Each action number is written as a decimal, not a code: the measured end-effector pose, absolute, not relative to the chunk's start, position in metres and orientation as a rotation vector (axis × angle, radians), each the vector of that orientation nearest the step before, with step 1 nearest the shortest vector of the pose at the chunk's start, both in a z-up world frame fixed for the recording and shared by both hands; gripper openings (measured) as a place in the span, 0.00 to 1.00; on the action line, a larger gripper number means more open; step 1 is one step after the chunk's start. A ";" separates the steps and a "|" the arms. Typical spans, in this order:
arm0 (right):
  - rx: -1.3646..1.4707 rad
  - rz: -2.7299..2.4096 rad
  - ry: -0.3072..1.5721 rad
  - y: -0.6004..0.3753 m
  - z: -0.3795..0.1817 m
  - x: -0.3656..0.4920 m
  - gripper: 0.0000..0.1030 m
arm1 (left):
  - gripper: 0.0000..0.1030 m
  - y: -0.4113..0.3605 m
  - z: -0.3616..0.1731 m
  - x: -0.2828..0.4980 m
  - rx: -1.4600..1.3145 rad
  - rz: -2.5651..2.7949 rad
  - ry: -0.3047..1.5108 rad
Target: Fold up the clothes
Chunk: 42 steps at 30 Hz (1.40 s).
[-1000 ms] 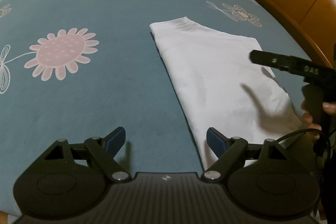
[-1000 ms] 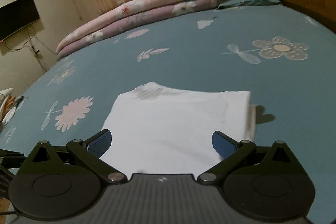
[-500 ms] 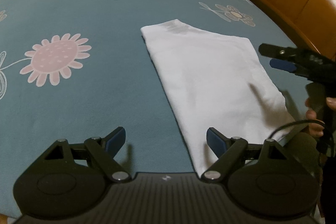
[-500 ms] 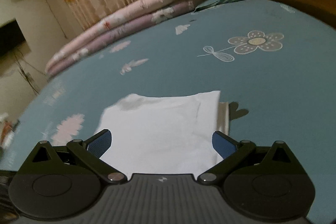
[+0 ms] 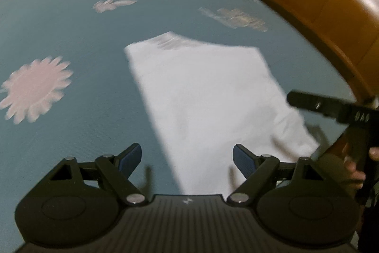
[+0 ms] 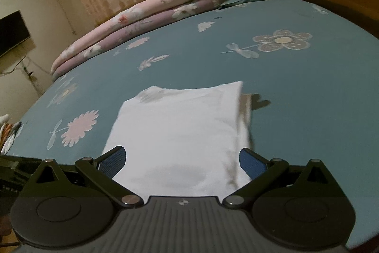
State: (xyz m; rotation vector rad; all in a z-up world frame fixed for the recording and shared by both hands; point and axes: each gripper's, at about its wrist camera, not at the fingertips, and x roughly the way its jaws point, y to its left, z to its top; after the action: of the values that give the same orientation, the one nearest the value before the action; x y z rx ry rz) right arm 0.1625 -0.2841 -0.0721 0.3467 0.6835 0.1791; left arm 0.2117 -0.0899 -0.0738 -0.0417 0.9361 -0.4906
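**Both tongs released above a long-folded white shirt**

Left gripper (image 5: pixel 187 159) spread wide and empty, low in the left wrist frame, straddling the near left edge of the white shirt (image 5: pixel 203 91). Right gripper (image 6: pixel 182 161) likewise parted, gripping nothing, hem end of the shirt (image 6: pixel 180 129) between its pads but not pinched. Shirt lying flat on the blue flowered bedsheet (image 6: pixel 308 91) as 1 long strip, collar at the far end, centre of both frames; sleeve layer peeking out along the right edge.

Likely next: 1 cross fold, hem toward collar. Best done by lowering both pairs onto the 2 near corners, catching every layer, including that stray sleeve edge. Lift together, level, carry to the collar, lay down without dragging. Uneven pinch likely to skew the fold.
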 end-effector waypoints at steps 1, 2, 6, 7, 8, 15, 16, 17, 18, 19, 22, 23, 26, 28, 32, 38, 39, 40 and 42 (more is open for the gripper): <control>0.348 0.167 0.685 -0.288 -0.072 0.161 1.00 | 0.82 -0.096 -0.075 0.216 -0.052 -0.518 0.926; 0.349 0.156 0.686 -0.291 -0.072 0.159 1.00 | 0.82 -0.102 -0.077 0.220 -0.057 -0.538 0.922; 0.361 0.126 0.693 -0.304 -0.073 0.153 1.00 | 0.82 -0.120 -0.091 0.234 -0.068 -0.572 0.913; 0.362 0.124 0.697 -0.306 -0.073 0.151 1.00 | 0.82 -0.122 -0.095 0.236 -0.070 -0.569 0.912; 0.360 0.121 0.700 -0.307 -0.074 0.150 1.00 | 0.82 -0.122 -0.097 0.237 -0.079 -0.565 0.912; 0.383 0.129 0.710 -0.318 -0.076 0.151 1.00 | 0.82 -0.096 -0.078 0.236 -0.127 -0.509 0.869; 0.406 0.143 0.713 -0.321 -0.077 0.154 1.00 | 0.82 -0.091 -0.076 0.237 -0.137 -0.501 0.865; 0.432 0.159 0.719 -0.324 -0.079 0.157 1.00 | 0.82 -0.086 -0.074 0.238 -0.150 -0.492 0.864; 0.458 0.175 0.725 -0.327 -0.080 0.160 1.00 | 0.82 -0.080 -0.075 0.239 -0.173 -0.488 0.871; 0.483 0.191 0.732 -0.329 -0.082 0.163 1.00 | 0.82 -0.074 -0.077 0.240 -0.201 -0.484 0.880; 0.540 0.228 0.776 -0.334 -0.089 0.171 1.00 | 0.82 -0.060 -0.091 0.244 -0.318 -0.493 0.916; 0.550 0.241 0.793 -0.335 -0.092 0.173 1.00 | 0.82 -0.056 -0.097 0.245 -0.352 -0.497 0.930; 0.602 0.267 0.834 -0.338 -0.102 0.179 1.00 | 0.82 -0.051 -0.111 0.246 -0.401 -0.474 0.972; 0.646 0.285 0.861 -0.340 -0.110 0.184 1.00 | 0.82 -0.047 -0.119 0.246 -0.457 -0.481 0.988; 0.696 0.323 0.852 -0.345 -0.118 0.195 1.00 | 0.82 -0.042 -0.125 0.254 -0.554 -0.508 0.991; 0.751 0.371 0.852 -0.353 -0.123 0.231 1.00 | 0.83 -0.043 -0.132 0.277 -0.629 -0.538 1.003; 0.755 0.380 0.852 -0.354 -0.124 0.238 1.00 | 0.86 -0.044 -0.133 0.282 -0.637 -0.546 1.004; 0.759 0.388 0.851 -0.355 -0.124 0.246 1.00 | 0.88 -0.045 -0.134 0.286 -0.646 -0.557 1.006; 0.773 0.404 0.855 -0.357 -0.126 0.262 1.00 | 0.90 -0.047 -0.136 0.294 -0.659 -0.570 1.011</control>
State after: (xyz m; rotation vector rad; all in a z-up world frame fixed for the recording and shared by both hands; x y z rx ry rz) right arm 0.2622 -0.3567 -0.1258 0.7726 0.8554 0.4038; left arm 0.2939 -0.0472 -0.1356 -0.6586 1.0115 -0.5695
